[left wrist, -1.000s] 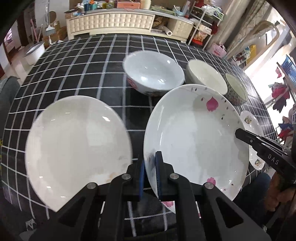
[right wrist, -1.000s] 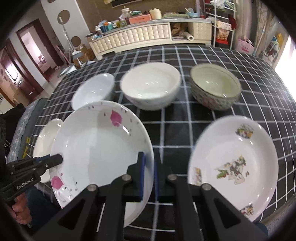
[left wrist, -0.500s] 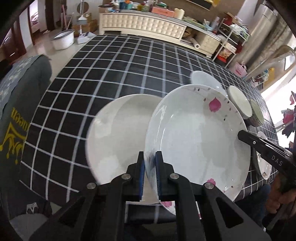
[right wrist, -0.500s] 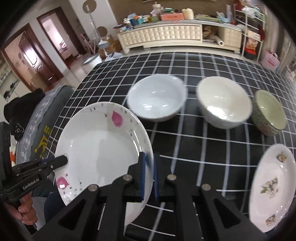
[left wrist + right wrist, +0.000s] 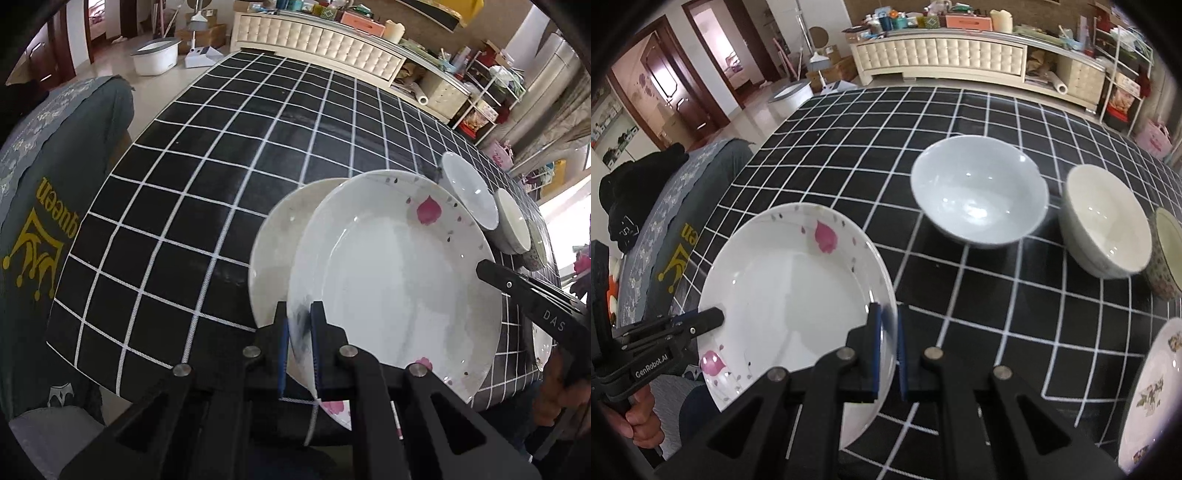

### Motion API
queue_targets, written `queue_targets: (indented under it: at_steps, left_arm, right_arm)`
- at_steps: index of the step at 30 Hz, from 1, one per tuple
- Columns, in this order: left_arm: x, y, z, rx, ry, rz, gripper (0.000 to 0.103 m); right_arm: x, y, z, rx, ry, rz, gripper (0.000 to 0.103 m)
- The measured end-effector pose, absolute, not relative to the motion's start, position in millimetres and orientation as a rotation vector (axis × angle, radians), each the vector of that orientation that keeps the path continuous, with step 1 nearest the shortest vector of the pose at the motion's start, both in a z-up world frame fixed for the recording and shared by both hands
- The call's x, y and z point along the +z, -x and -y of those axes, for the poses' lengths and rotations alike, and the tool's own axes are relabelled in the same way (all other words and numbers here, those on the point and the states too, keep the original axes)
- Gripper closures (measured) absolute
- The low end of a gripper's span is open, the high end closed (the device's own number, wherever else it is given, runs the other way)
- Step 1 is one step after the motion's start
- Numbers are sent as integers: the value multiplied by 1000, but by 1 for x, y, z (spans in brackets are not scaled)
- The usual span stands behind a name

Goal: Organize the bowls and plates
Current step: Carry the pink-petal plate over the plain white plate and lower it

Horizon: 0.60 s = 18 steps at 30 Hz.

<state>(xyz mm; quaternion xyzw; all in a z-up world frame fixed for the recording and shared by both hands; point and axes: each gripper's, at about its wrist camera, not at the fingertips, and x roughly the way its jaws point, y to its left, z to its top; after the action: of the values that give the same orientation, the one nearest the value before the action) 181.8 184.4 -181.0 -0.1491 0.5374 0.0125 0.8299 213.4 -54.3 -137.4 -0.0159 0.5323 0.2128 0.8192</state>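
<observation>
Nearest in the left wrist view, the left gripper (image 5: 300,339) is clenched on the near-left rim of the pink-petal plate (image 5: 391,280), the rim sandwiched between its 2 blue pads. In the right wrist view the right gripper (image 5: 886,343) is clamped the same way on the opposite rim of the pink-petal plate (image 5: 790,295). So the plate is carried between 2 grips, clear of the checked tablecloth (image 5: 207,177), tilted a little, and it overlaps the plain white plate (image 5: 280,236) that lies flat just behind and below it.

The step in hand looks like stacking the carried plate onto the plain one. To do it well, I would level the plate first, centre it over the plain plate so the rims line up all round, then lower both sides at the same rate. Both grips should let go only once the base is seated, and together, so neither side drops or scrapes.

Both grippers point steeply down toward the table, one on each side of the plate, with a hand (image 5: 639,424) visible under the left tool.

Farther off, the pale blue bowl (image 5: 979,192), the cream bowl (image 5: 1104,221) and the patterned bowl (image 5: 1167,254) stand in a row, and the bird-print plate (image 5: 1152,395) lies well apart at the right edge
</observation>
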Motion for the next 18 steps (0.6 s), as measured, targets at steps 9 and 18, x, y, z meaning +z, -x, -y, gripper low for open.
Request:
queue_targets:
  at_steps: [9, 18]
  left_arm:
    - [-190, -186, -191, 31, 331, -1149, 93]
    - [-185, -186, -197, 47, 349, -1135, 94]
  right_arm:
    - [-148, -221, 43, 442, 54, -1158, 92]
    - [-152, -230, 33, 437, 92, -1163, 92]
